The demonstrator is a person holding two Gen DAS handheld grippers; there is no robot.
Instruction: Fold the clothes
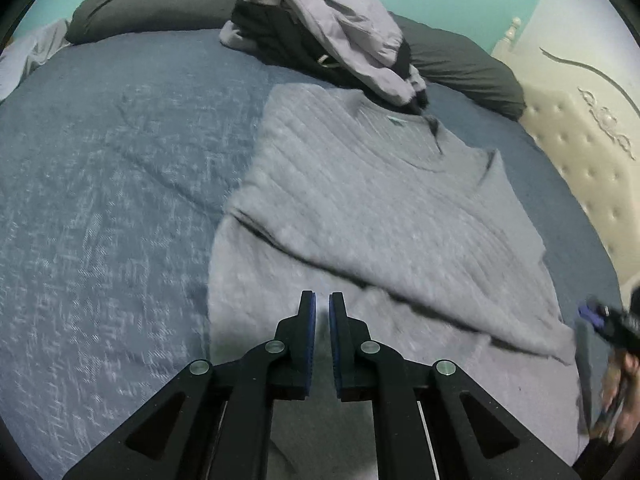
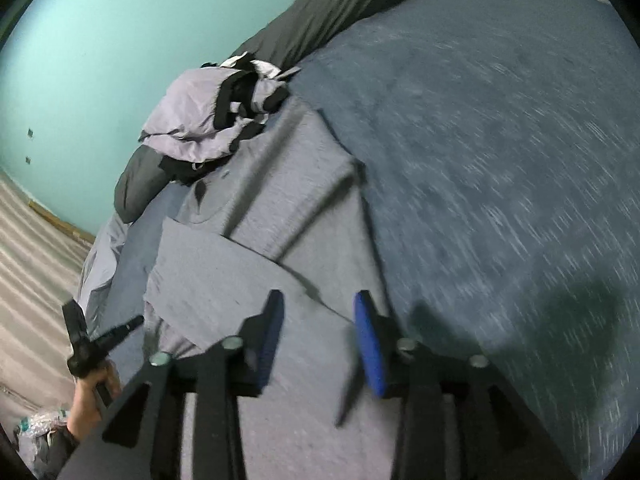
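Note:
A grey ribbed sweater (image 1: 360, 200) lies flat on the bed, collar toward the far pillows, with one layer folded diagonally across its lower body. My left gripper (image 1: 322, 300) hovers over the sweater's lower part with its jaws nearly together and nothing between them. My right gripper (image 2: 318, 300) stands open above the same sweater (image 2: 240, 272), with only fabric below the blue pads. Each gripper also shows in the other's view: the right gripper (image 1: 608, 320) at the sweater's right edge, and the left gripper (image 2: 92, 344) in a hand (image 2: 92, 392) at the bed's side.
A heap of lilac and black clothes (image 1: 332, 28) sits by the sweater's collar, against dark pillows (image 1: 152, 4). The blue bedcover (image 1: 100, 180) spreads wide on the left. A cream tufted headboard (image 1: 580, 152) bounds the right. Striped floor (image 2: 28, 260) lies beside the bed.

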